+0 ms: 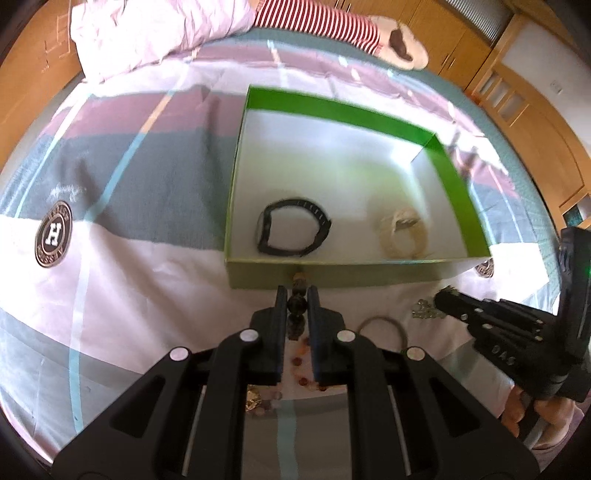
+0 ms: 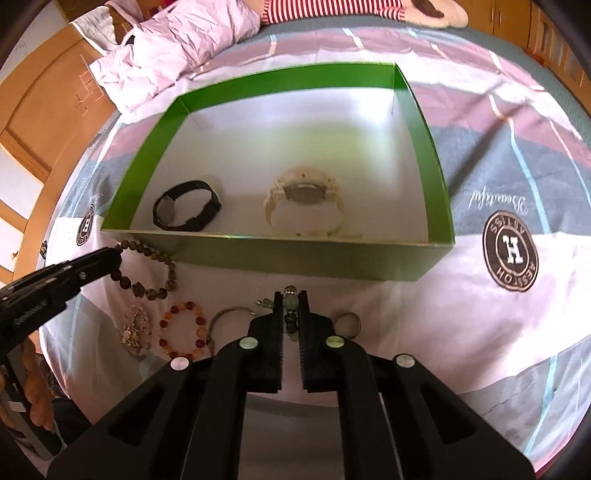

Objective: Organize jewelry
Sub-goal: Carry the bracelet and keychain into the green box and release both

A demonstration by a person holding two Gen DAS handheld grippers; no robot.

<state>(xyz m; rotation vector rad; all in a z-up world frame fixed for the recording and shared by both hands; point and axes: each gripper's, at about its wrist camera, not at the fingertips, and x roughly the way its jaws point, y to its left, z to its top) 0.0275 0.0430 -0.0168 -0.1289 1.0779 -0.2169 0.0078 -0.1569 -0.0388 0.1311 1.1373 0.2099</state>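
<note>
- Left wrist view: left gripper (image 1: 297, 295) clamped on a dark bead bracelet (image 1: 297, 304), beads pinched between the two black fingers, tips just short of the near wall of the box.
- Same view: green box (image 1: 343, 273) open-topped on the bedspread (image 1: 122, 280), white floor inside, green inner walls.
- Inside the box: black watch (image 1: 291, 230) on the left, cream watch (image 1: 402, 232) on the right, well apart from each other.
- Lower right of this view: right gripper (image 1: 447, 295) seen from the side, tip down at a silvery chain (image 1: 424, 310) on the bedspread; thin ring-shaped bangle (image 1: 384, 328) lying near it.
- Beneath the left gripper: orange beads (image 1: 301, 369) and a small gold piece (image 1: 255, 398) on the cloth.
- Right wrist view: right gripper (image 2: 291, 299) clenched on a pale bead strand (image 2: 291, 306), beads caught between the fingertips, near the front wall of the green box (image 2: 295, 258).
- Left of that: left gripper (image 2: 114, 258) holding the dark bead bracelet (image 2: 147, 288), loop hanging down to the cloth beside the box corner.
- On the bedspread in front of the box: orange bead bracelet (image 2: 183, 330), gold trinket (image 2: 135, 330), thin bangle (image 2: 229, 317), small ring (image 2: 349, 323).
- Far edge of both views: crumpled pink quilt (image 2: 177, 48) and a red-and-white striped sleeve (image 1: 317, 26).
</note>
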